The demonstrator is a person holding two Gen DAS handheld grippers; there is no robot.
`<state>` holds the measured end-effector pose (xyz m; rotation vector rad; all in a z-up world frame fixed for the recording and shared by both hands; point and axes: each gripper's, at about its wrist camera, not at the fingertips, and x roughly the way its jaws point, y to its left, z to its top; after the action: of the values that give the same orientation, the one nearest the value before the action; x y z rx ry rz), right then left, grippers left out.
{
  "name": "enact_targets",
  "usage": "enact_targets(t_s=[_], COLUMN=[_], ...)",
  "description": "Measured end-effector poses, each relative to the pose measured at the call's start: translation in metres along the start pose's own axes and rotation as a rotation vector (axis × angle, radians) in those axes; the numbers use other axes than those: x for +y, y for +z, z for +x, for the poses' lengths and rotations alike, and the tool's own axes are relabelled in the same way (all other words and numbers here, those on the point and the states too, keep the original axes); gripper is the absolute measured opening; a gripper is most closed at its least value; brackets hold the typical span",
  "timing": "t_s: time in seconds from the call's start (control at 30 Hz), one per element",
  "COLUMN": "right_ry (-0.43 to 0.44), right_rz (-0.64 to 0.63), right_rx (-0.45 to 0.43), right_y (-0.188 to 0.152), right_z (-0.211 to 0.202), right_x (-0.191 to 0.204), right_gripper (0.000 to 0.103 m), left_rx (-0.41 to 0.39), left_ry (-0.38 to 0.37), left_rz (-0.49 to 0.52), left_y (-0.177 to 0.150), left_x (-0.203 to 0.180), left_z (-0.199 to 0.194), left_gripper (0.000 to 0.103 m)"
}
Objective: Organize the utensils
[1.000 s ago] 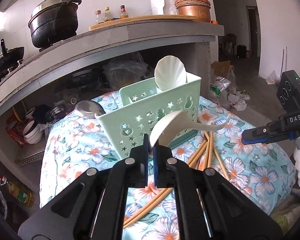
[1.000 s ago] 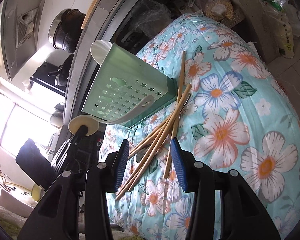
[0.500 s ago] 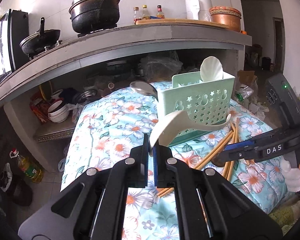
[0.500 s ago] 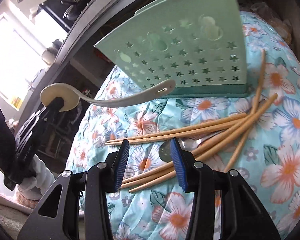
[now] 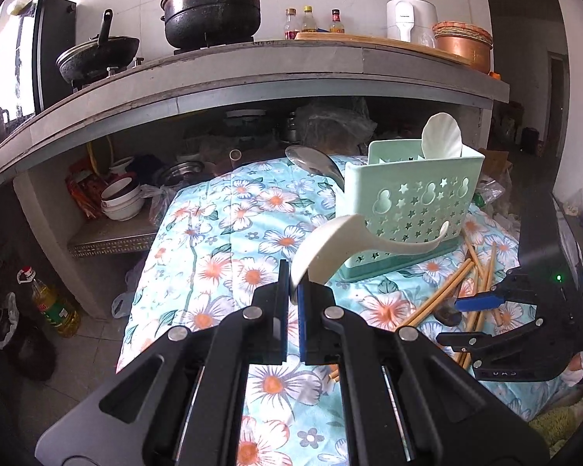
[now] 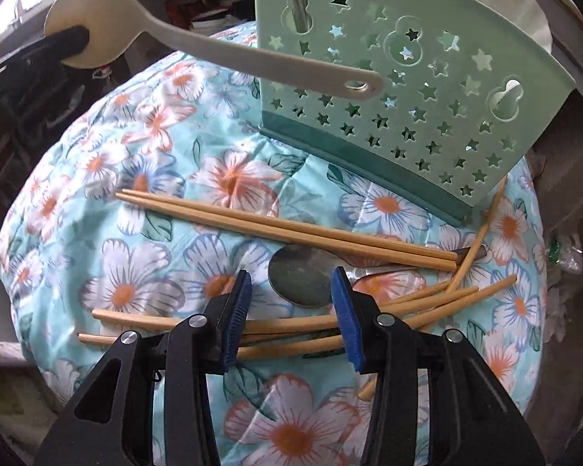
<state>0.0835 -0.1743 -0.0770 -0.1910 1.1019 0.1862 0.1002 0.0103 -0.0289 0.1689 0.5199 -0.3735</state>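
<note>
Since the earlier frames, the right gripper (image 6: 291, 318) has dropped closer to the floral cloth (image 6: 229, 178), its open jaws now straddling the metal spoon (image 6: 301, 281) among the scattered chopsticks (image 6: 287, 227) at centre frame, while the left gripper (image 5: 293, 293) has drawn back from the green holder (image 5: 412, 202). That holder stands at right of centre in the left view, a shell-shaped scoop (image 5: 441, 136) already inside. The left gripper is clamped on the bowl of the white rice spoon (image 5: 330, 244), handle pointing at the holder. To stow it well, the handle should probably be raised above the rim and lowered in upright, avoiding the wall.
</note>
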Motion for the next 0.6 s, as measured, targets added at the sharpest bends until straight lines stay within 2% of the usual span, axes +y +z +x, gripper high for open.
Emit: enact_targets(t_s=[0.4, 0.47, 0.6], right_ry=[-0.275, -0.286, -0.281], right_rz=[-0.222, -0.236, -0.234], right_rx=[-0.042, -0.045, -0.047], right_y=[0.001, -0.001, -0.004], right_z=[0.006, 0.005, 0.005], right_x=[0.053, 0.057, 0.071], right_gripper=[0.042, 0.036, 0.009], left_rx=[-0.008, -0.014, -0.029], left_ry=[-0.007, -0.007, -0.004], left_rz=[-0.02, -0.021, -0.021], left_y=[-0.003, -0.002, -0.001], left_x=[0.011, 0.013, 0.016], left_z=[0.003, 0.002, -0.002], left_gripper=[0.003, 0.003, 0.003])
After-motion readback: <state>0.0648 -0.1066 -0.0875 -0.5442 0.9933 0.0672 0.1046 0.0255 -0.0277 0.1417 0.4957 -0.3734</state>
